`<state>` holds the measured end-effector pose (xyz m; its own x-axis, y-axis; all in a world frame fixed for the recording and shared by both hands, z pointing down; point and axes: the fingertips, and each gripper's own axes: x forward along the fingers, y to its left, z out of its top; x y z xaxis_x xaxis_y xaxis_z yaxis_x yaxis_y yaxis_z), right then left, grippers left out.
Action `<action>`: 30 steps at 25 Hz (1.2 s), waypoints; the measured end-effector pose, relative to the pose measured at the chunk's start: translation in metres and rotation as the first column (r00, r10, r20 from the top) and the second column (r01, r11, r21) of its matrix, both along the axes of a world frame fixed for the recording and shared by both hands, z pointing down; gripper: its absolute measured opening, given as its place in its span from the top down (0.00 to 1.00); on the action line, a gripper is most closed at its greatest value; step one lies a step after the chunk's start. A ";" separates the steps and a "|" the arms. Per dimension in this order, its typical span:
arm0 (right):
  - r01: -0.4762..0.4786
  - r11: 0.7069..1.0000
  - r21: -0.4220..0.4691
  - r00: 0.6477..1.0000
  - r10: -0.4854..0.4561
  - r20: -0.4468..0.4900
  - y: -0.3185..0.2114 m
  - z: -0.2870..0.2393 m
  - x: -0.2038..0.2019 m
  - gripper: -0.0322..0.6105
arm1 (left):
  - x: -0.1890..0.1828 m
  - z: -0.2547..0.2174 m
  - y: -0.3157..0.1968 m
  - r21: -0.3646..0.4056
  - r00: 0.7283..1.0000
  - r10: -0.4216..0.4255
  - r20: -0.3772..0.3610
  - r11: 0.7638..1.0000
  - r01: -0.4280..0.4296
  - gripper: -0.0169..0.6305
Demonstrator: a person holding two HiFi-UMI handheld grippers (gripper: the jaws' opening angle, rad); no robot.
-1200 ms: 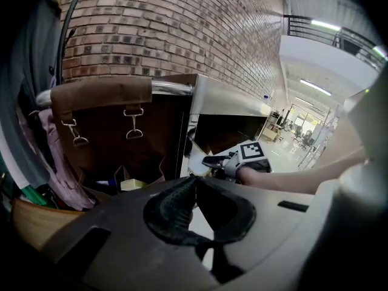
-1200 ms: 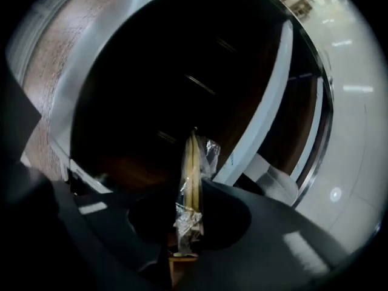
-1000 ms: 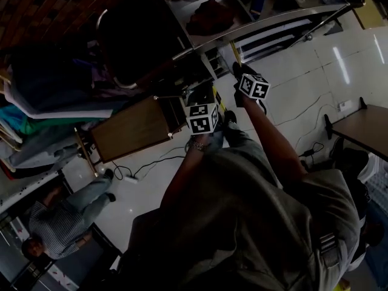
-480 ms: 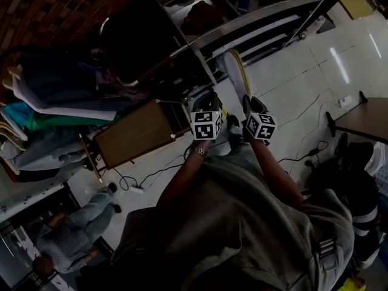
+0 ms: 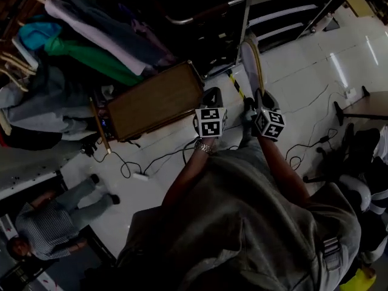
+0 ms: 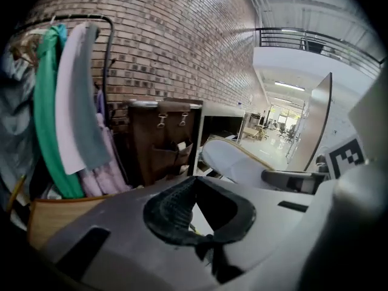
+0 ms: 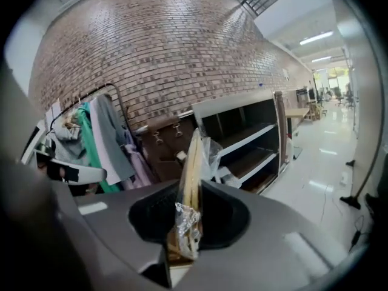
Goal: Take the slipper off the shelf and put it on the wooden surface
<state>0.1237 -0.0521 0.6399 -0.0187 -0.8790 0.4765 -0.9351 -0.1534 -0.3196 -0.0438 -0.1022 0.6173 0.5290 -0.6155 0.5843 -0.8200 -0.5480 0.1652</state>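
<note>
Over the last 1 s the right gripper [image 5: 259, 102] has drawn back from the metal shelf [image 5: 285, 8], and the slipper [image 5: 250, 62] has come out with it. It now hangs in the air over the white floor, clear of the shelf and not yet over the wooden surface [image 5: 154, 100], which lies to the left. So the take-off looks done, and only the carry and set-down remain.

The right gripper is clamped on 1 end of the slipper (heel or toe, I cannot tell), which is wrapped in crinkled plastic. Its long axis runs straight on from the jaws, away from the person toward the shelf. It stands on edge, with a broad pale face turned to the left gripper [image 5: 211, 99], whose jaws are pressed together on nothing.
</note>
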 end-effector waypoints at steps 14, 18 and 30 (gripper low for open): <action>0.255 0.954 -0.157 0.909 -0.181 0.376 -0.026 0.121 -0.323 0.86 | -0.268 0.005 0.098 -0.084 0.936 -0.350 0.032 0.933 0.351 0.97; 0.122 0.974 -0.191 0.881 -0.018 0.472 -0.068 0.159 -0.315 0.86 | -0.296 0.012 0.110 -0.114 0.914 -0.402 0.047 0.907 0.405 0.97; 0.265 0.892 -0.366 0.938 -0.151 0.311 -0.081 0.213 -0.329 0.50 | -0.302 0.030 0.124 -0.147 0.895 -0.442 0.067 0.883 0.447 0.97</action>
